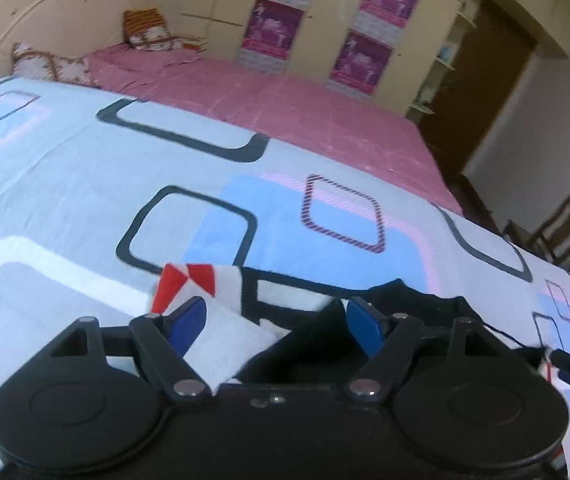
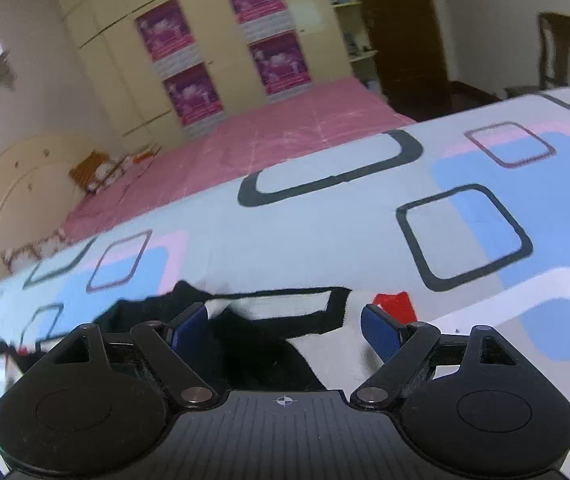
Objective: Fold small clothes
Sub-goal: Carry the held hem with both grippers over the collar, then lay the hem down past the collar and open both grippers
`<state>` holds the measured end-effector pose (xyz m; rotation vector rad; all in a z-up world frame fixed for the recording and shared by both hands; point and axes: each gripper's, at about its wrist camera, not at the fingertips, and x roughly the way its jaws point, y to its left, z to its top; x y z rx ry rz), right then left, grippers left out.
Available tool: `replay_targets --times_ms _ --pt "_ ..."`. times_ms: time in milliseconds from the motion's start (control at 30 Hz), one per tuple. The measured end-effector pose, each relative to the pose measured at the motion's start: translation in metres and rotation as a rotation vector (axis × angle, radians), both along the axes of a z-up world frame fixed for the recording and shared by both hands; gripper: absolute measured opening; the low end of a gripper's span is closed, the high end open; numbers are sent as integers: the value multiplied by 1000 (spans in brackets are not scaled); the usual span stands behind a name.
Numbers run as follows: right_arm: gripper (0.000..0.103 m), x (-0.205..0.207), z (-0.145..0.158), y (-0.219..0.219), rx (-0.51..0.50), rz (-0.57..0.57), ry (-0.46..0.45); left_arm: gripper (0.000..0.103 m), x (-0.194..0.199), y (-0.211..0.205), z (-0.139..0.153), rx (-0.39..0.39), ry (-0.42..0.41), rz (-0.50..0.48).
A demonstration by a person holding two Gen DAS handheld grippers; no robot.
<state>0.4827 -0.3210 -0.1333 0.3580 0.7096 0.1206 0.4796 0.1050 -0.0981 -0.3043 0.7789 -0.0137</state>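
Your left gripper (image 1: 275, 322) hangs low over the bed sheet (image 1: 85, 168), its jaws spread wide. The garment (image 1: 241, 288), a white, black and red piece, lies on the sheet under and between the blue pads (image 1: 189, 316); neither pad presses on it. Your right gripper (image 2: 285, 326) stands equally wide open over the same garment (image 2: 293, 304), holding nothing. The black part sits between its fingers, and the red patch (image 2: 393, 304) lies just beyond the right finger.
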Motion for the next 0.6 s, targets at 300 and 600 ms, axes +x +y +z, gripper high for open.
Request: replay_targets --times_ms 300,600 --pt "82 11 -16 17 -50 116 35 54 18 -38 -34 167 77 -140" --pt "7 19 -30 34 -131 199 70 6 8 -47 -34 244 17 -164"
